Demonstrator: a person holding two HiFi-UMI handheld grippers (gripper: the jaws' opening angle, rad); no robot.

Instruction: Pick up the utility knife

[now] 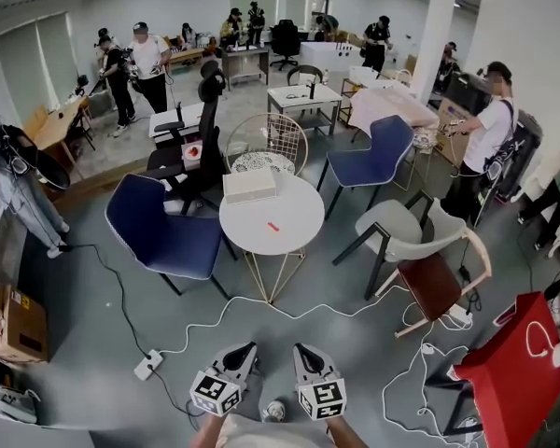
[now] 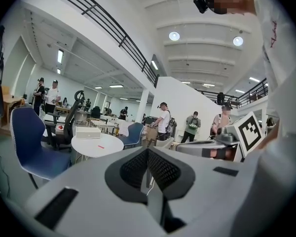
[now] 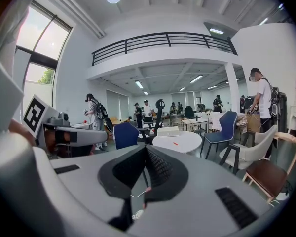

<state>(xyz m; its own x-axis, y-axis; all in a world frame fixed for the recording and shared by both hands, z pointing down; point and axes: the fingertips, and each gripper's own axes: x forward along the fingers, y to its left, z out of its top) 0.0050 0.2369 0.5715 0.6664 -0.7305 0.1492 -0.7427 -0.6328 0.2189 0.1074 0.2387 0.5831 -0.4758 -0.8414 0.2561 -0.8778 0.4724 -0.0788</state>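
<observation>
Facing knife [image 1: 273,226] on tabletop [image 1: 294,203], left claw [image 1: 250,347] and right claw [image 1: 299,347] are pressed together, empty, well apart from it.

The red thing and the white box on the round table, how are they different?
The white box is bigger and blocky; the red thing, likely the utility knife, is a thin little strip. The box sits at the round table's far edge; the red thing lies nearer the middle. Both rest on the tabletop.
</observation>
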